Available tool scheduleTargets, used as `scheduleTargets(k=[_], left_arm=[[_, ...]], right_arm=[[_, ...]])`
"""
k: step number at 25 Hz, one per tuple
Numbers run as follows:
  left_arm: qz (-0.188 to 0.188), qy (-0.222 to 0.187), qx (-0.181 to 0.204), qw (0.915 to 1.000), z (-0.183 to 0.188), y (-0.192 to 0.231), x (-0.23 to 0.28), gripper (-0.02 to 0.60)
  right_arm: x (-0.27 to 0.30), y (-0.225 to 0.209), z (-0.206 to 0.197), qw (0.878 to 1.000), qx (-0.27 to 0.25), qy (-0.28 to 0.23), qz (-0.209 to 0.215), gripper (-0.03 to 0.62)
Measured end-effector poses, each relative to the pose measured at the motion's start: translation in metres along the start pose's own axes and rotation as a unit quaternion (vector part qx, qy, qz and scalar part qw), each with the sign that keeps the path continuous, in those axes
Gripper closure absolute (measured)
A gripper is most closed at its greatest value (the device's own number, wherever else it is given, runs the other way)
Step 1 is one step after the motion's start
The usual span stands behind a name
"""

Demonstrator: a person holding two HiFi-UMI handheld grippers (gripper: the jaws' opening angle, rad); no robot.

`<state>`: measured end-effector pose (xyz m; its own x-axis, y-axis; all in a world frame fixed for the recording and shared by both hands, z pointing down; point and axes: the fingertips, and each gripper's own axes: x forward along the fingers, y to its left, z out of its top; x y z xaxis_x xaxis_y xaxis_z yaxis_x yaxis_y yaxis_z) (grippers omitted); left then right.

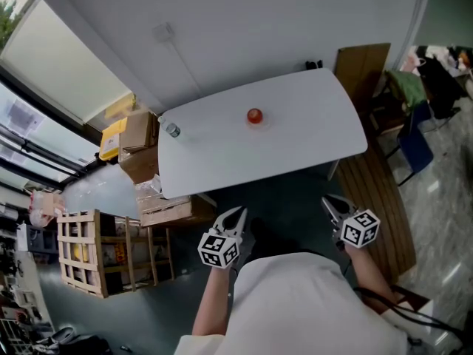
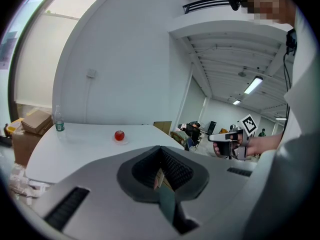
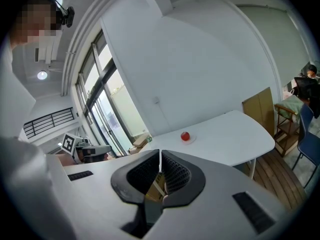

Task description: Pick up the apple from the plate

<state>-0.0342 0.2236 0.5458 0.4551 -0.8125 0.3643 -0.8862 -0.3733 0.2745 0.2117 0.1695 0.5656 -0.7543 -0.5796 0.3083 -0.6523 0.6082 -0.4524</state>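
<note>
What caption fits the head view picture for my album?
Left gripper and right gripper, both shut, short of a white table bearing an apple and bottle.

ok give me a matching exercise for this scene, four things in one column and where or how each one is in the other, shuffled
1. apple
2. water bottle
3. left gripper
4. cardboard boxes

a. jaws shut, empty, short of the table
b. on the small plate, mid-table
c. stacked on the floor beside the table
d. upright near the table's window-side end

Pairs: 1-b, 2-d, 3-a, 4-c
</note>
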Motion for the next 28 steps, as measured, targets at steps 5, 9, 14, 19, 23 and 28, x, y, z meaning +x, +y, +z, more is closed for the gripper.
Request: scheduleTargets(k=[5, 9, 14, 19, 23, 28], left_arm=[[-0.005, 0.001, -0.002, 1.0, 0.006, 0.007, 0.011, 0.58], [-0.011, 0.001, -0.002, 0.9999, 0.01, 0.014, 0.022, 0.58], [-0.023, -0.001, -0.002, 0.9997, 0.021, 0.026, 0.035, 0.58], [-0.042, -0.009, -0.001, 0.9991, 0.036, 0.04, 0.05, 0.58], [-0.052, -0.007, -0.002, 0.9986, 0.043, 0.057, 0.062, 0.58], [-0.059, -0.004, -0.003, 0.9983, 0.056, 0.083, 0.079, 0.58]], right_arm=[[0.009, -0.002, 0.005, 1.0, -0.004, 0.006, 0.002, 0.557], [0.02, -0.006, 0.009, 1.0, -0.008, 0.013, -0.001, 0.557], [0.033, -0.009, 0.018, 1.0, -0.008, 0.014, -0.009, 0.557], [0.05, -0.013, 0.028, 1.0, -0.012, 0.014, -0.018, 0.557], [0.066, -0.015, 0.035, 1.0, -0.01, 0.013, -0.022, 0.557], [0.089, -0.02, 0.047, 0.999, -0.008, 0.01, -0.031, 0.556]])
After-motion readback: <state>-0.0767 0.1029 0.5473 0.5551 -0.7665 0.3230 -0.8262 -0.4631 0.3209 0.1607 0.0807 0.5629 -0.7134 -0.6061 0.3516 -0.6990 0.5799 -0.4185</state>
